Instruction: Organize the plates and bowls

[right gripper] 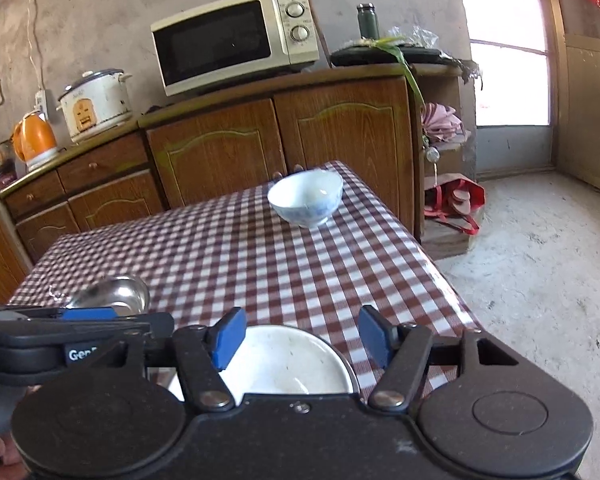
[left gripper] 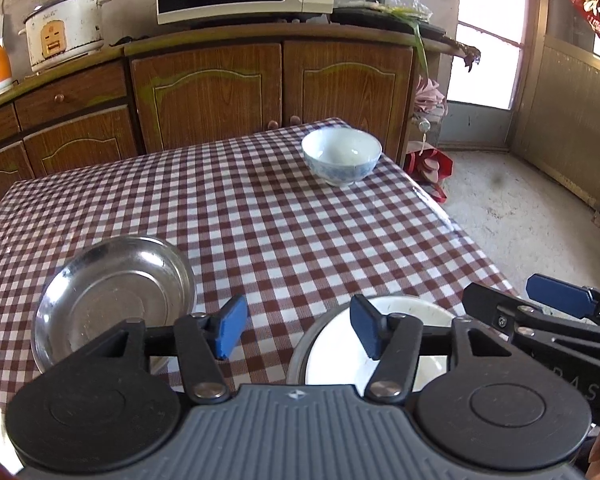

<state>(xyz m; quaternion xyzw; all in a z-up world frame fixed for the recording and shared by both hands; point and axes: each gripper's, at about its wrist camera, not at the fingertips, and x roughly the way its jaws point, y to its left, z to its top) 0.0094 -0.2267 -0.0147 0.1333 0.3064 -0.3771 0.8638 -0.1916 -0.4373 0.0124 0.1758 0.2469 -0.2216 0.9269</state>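
White plate (right gripper: pixel 284 360) in its metal dish lies just below both grippers' parted, empty fingers (right gripper: pixel 230 338).

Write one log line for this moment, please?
left gripper: open, empty | right gripper: open, empty | white bowl: in metal dish, near edge | steel plate: left

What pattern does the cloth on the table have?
The tablecloth has a brown-red and white check. It shows sharpest in the left wrist view.

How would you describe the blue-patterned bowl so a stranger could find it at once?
Start at the checked table before the wooden cabinets. Near its far right corner stands the bowl, alone and upright. Unlike the shiny metal dish nearby, it is white porcelain with blue patterning.
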